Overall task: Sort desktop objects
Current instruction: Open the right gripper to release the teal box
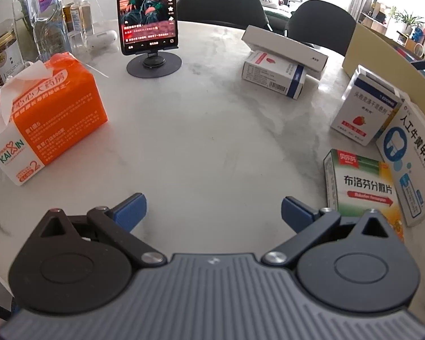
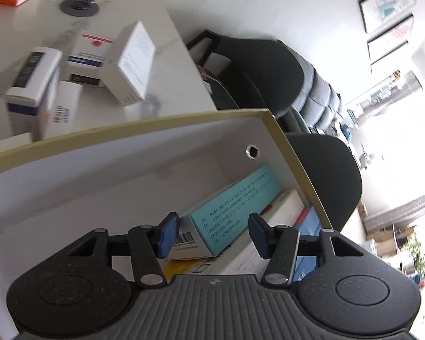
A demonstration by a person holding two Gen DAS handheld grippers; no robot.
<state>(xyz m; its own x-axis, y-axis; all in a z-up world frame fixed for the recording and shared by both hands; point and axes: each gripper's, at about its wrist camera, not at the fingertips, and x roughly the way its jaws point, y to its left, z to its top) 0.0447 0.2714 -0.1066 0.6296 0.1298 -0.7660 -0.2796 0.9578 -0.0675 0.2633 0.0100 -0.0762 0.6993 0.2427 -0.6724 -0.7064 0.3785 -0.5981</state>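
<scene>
Right gripper [image 2: 214, 233] hangs over my storage box [image 2: 144, 130], jaws spread and empty, pads clear of the teal carton [image 2: 235, 198] lying inside just ahead between them. Left gripper [image 1: 214, 212] I hold released over bare worktop [image 1: 201, 130]; a green medicine box [image 1: 359, 187] sits just to its right, an orange tissue pack [image 1: 56, 113] off to its left.
</scene>
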